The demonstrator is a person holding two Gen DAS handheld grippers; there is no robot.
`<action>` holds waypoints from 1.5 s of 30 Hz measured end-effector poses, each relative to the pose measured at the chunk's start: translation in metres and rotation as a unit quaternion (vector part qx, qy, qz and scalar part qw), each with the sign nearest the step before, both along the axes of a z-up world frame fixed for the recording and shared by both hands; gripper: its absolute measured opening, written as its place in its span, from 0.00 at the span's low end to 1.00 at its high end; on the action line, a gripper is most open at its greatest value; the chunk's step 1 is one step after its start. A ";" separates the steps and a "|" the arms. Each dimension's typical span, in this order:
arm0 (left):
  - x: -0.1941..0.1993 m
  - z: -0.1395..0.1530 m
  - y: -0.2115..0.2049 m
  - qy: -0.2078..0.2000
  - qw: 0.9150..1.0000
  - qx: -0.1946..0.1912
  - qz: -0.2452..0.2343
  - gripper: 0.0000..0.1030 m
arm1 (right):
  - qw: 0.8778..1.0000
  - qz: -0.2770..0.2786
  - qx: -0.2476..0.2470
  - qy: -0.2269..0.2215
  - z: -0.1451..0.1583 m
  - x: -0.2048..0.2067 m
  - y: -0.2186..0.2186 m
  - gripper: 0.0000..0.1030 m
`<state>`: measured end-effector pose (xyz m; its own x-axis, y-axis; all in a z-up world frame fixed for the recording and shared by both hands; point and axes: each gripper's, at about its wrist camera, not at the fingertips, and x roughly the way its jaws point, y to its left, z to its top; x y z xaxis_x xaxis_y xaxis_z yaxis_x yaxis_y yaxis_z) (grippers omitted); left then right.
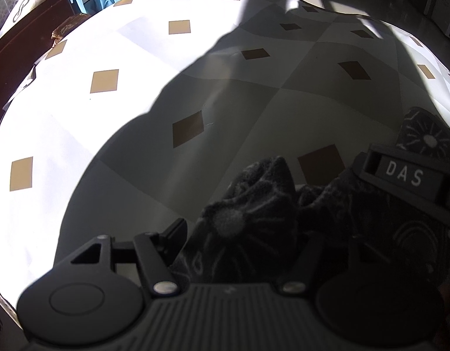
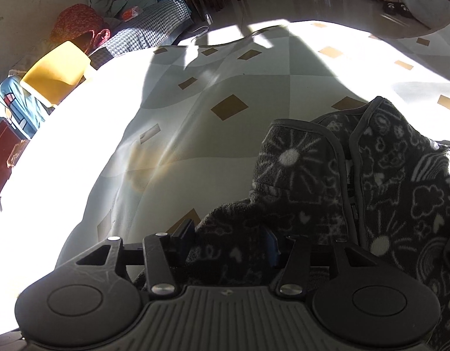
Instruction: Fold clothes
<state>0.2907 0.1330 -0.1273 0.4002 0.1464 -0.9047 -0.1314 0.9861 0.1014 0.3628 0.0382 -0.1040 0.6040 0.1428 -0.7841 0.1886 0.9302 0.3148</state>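
Dark grey fleece garment, white doodle print: suns, clouds, hearts, rainbows. It lies bunched on a mat, at the right and lower part of the right wrist view. 2 bound edges run side by side up its middle, a narrow gap between them. 1 rounded flap stands up at the garment's left.

In the left wrist view the same garment sits deep in shade, gathered into a peaked lump close to the camera.

Right gripper: jaws part open, about midway. A fold of the fleece lies between the blue pads. The pads look to stand off the cloth rather than pinch it, though the shade makes contact hard to judge.

Left gripper: jaws also part open, about midway. The fleece lump fills the space between them; the right finger is lost in dark cloth. I cannot tell whether the pads press the fabric. At the right edge of this view, the other gripper's body shows, marked "DAS", over the cloth.

Mat: pale checks of cream and grey, small tan squares scattered across. Strong sun on its left half, a broad curved shadow over the rest.

Beyond the mat's far left edge: a yellow seat, a blue cloth with a red patch, a houndstooth-covered sofa, a red woven item. Glossy floor beyond the mat's far edge.
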 end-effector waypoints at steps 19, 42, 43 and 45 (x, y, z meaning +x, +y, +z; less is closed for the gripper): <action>0.003 0.029 0.018 -0.034 0.999 -0.032 0.029 0.64 | 0.997 0.032 -0.072 -0.015 0.009 -0.021 -0.006 0.08; -0.023 0.002 -0.007 -0.006 0.999 -0.014 -0.047 0.82 | 0.992 0.062 -0.105 0.034 0.004 -0.119 -0.048 0.08; -0.026 0.003 -0.009 -0.008 0.998 -0.010 -0.053 0.82 | 0.992 0.059 -0.101 0.037 0.004 -0.120 -0.050 0.08; -0.028 0.007 -0.009 -0.012 0.998 -0.010 -0.057 0.81 | 0.993 0.053 -0.095 0.043 0.005 -0.124 -0.053 0.09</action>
